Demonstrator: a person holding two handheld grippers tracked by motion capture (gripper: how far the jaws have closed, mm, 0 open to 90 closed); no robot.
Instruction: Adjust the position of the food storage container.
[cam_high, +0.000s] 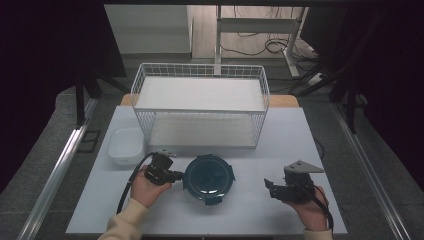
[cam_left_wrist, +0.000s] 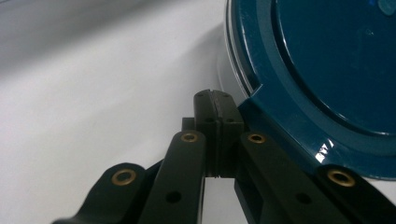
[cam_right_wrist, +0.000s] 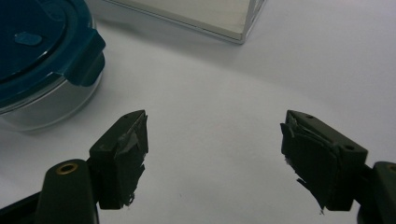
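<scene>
Where the high view takes in the whole scene, a white rectangular table (cam_high: 260, 210) carries a white wire basket rack with a flat white shelf (cam_high: 200, 105) at its far middle. A white rectangular plastic tub (cam_high: 125, 145) stands just beside the rack's near left corner. A round clear container with a dark teal clip-on lid (cam_high: 209, 177) sits near the table's front, between the two hands.

The left claw (cam_high: 176, 175) lies at the container's left edge in the high view. The left gripper view adds the detail: the left claw (cam_left_wrist: 215, 114) has its jaws pressed together with nothing between them, their tips just beside the teal lid rim (cam_left_wrist: 299, 135); contact cannot be confirmed.

The right claw (cam_high: 270, 187) is held well apart from the container, to its right. The right gripper view shows the right claw (cam_right_wrist: 215, 140) with jaws spread wide over bare table, worn pads (cam_right_wrist: 310, 158) exposed, the container's clear wall and a lid clip (cam_right_wrist: 86, 60) at upper left, and a rack corner (cam_right_wrist: 243, 37) beyond.
</scene>
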